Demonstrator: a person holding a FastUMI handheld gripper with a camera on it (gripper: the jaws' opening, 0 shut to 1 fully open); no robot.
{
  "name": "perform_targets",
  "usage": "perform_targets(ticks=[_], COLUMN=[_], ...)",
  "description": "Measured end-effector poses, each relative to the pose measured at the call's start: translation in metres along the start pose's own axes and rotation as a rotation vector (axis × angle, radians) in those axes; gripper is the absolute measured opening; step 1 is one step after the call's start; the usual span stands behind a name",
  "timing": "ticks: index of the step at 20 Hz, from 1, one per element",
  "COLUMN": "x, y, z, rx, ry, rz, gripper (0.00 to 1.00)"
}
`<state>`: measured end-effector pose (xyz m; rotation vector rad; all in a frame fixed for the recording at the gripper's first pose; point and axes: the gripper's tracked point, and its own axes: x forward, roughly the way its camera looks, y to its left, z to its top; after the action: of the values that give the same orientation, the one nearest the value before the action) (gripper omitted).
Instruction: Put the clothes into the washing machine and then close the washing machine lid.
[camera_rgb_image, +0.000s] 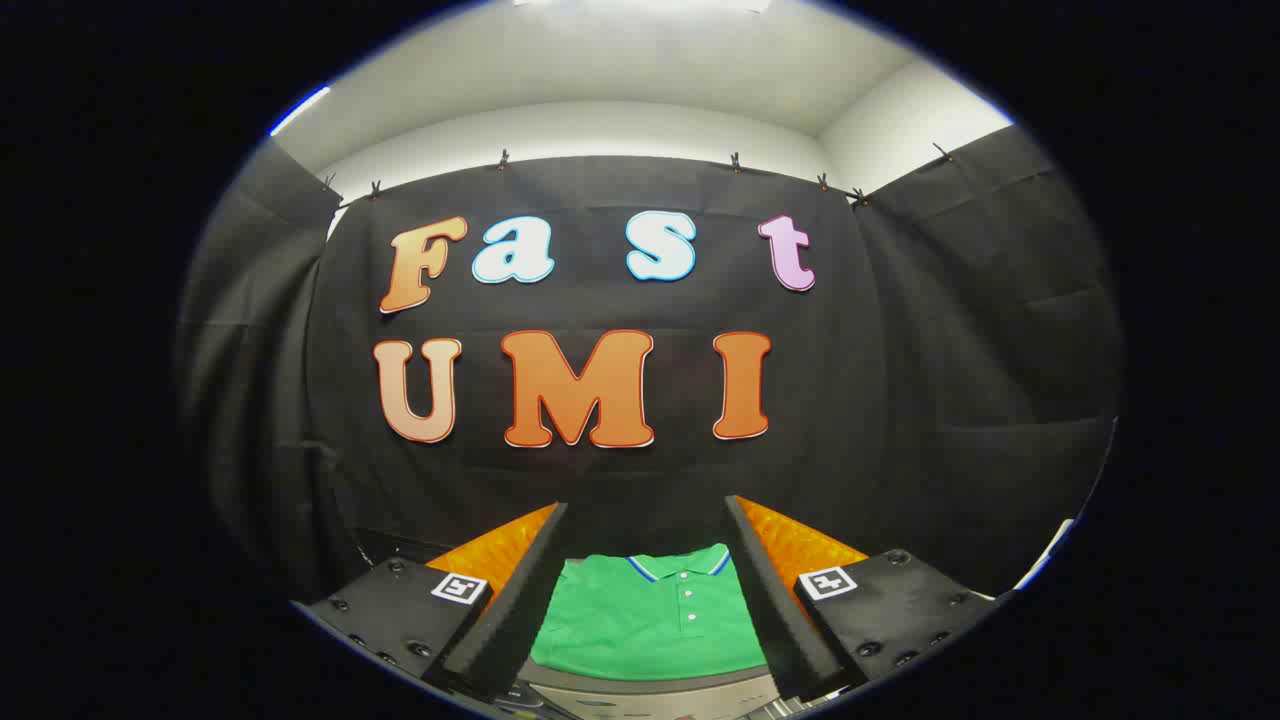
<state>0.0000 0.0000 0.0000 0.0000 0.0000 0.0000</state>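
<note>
So the gripper (645, 515) has its fingers spread wide, gripping nothing. A folded green polo shirt (650, 620) lies flat between and below them, collar toward the black cloth wall (900, 400) beyond the shirt.

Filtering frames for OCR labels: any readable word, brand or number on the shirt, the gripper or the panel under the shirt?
Green polo shirt: no print or logo visible.
Gripper, open, fingers framing the shirt: square coded markers, patterns, not text.
Grey panel below the shirt: marks too blurred to read.
</note>
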Motion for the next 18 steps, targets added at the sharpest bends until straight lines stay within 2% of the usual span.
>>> perform_targets(ticks=[18], x=[0.0099], y=[0.0100], z=[-0.0016], rx=[0.008], ry=[0.032], rz=[0.016], gripper=[0.97])
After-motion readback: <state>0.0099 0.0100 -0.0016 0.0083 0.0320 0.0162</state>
